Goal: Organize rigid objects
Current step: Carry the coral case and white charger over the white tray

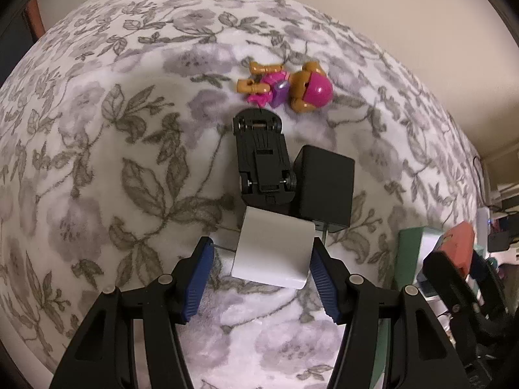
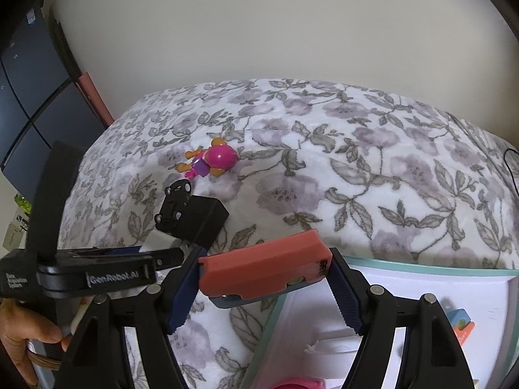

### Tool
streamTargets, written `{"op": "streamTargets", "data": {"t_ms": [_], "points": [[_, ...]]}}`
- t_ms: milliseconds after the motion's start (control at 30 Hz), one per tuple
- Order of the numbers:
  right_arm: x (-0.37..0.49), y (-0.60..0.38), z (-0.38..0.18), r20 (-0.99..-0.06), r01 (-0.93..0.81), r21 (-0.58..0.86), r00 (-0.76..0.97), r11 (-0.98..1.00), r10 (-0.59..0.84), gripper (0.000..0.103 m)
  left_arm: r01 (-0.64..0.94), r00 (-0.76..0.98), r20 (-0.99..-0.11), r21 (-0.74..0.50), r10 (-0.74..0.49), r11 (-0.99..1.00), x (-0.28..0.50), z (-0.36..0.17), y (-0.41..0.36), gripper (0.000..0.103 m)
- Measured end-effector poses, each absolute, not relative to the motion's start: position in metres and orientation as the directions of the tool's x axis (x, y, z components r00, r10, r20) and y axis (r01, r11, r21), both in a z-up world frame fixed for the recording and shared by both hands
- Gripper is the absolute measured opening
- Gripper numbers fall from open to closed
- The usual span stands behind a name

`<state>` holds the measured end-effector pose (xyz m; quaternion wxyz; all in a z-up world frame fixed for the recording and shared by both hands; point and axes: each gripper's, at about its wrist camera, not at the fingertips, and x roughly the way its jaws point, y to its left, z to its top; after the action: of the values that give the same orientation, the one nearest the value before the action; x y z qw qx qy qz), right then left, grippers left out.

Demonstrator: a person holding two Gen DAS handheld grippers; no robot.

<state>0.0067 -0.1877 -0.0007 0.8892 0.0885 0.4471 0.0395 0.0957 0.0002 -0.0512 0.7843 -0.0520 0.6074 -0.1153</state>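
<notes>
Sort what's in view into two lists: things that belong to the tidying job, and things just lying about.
Part of the job:
- white plastic block, between the left gripper's pads
- coral-red rectangular case, clamped in the right gripper
- black toy car, upside down
- black cube-shaped adapter
- pink and orange toy figure
- white bin with mint rim

Just lying about:
- floral fleece blanket
- beige wall

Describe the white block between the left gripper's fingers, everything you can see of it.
The white block is a smooth, boxy piece, apparently hard plastic, with rounded edges and a plain top face. It lies on the floral blanket, slightly skewed, between the fingers of the left gripper. The right blue pad meets its side; the left pad stands clear. Thin metal prongs seem to poke out near its sides. Its far edge meets the upturned toy car and sits close to the black adapter.
</notes>
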Motion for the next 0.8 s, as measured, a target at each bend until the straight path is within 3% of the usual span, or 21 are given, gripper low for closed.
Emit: {"op": "streamTargets", "data": {"t_ms": [800], "points": [[-0.068, -0.236, 0.048, -0.784, 0.206, 0.175, 0.621, 0.963, 0.01, 0.076, 0.223, 0.347, -0.874, -0.276, -0.341, 0.935, 0.067, 0.024, -0.04, 0.058]]}}
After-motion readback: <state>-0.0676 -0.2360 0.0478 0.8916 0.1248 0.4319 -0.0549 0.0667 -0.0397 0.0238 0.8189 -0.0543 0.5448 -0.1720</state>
